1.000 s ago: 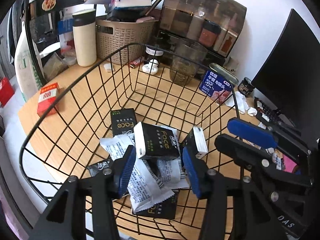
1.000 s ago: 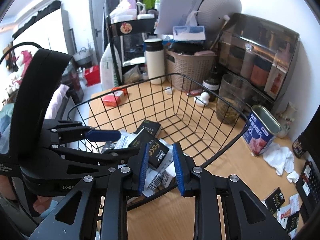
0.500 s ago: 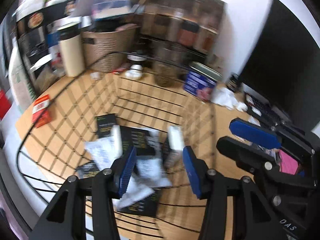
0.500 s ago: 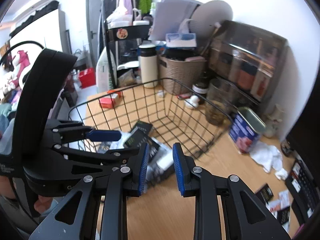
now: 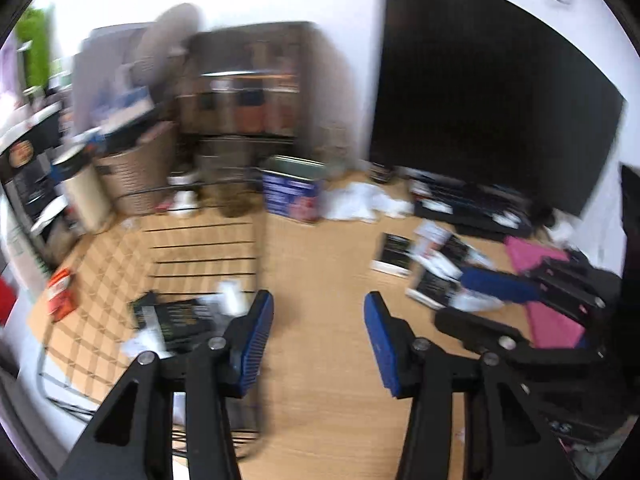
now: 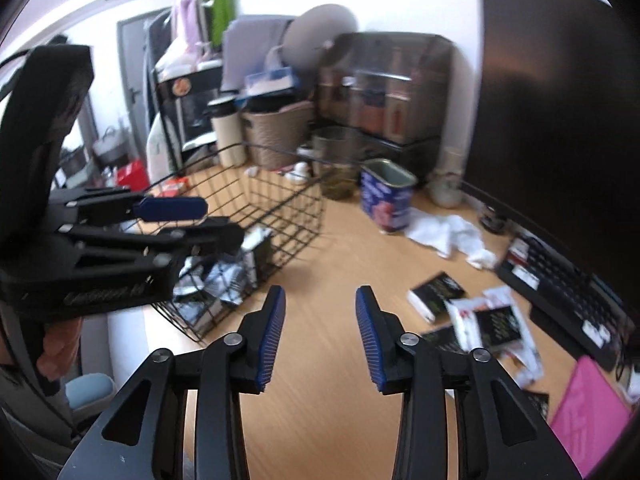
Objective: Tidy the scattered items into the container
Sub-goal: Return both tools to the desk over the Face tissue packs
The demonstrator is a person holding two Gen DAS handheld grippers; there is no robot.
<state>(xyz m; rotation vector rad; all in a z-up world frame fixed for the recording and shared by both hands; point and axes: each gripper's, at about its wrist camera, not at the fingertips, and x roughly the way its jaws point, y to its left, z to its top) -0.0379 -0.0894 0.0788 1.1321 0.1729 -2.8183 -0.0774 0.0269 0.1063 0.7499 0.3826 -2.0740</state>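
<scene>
The black wire basket (image 6: 280,200) stands on the wooden desk at the left and holds several black and white packets (image 6: 224,276); it also shows in the left wrist view (image 5: 256,240). More black and white packets (image 6: 480,320) lie scattered on the desk at the right, near the keyboard; they show in the left wrist view too (image 5: 424,264). My left gripper (image 5: 318,336) is open and empty over bare desk just right of the basket. My right gripper (image 6: 320,328) is open and empty over bare desk between the basket and the scattered packets. Both views are blurred.
A blue tin (image 6: 386,200) and crumpled white tissue (image 6: 448,232) sit behind the packets. A dark monitor (image 6: 552,100) and keyboard (image 6: 568,292) line the right side. A pink item (image 6: 588,412) lies at the front right. A woven basket (image 6: 276,136) and a tumbler (image 6: 228,132) stand at the back.
Both grippers have swung right, away from the basket toward the scattered packets. Both sets of fingers have opened wider, the right one most clearly.
</scene>
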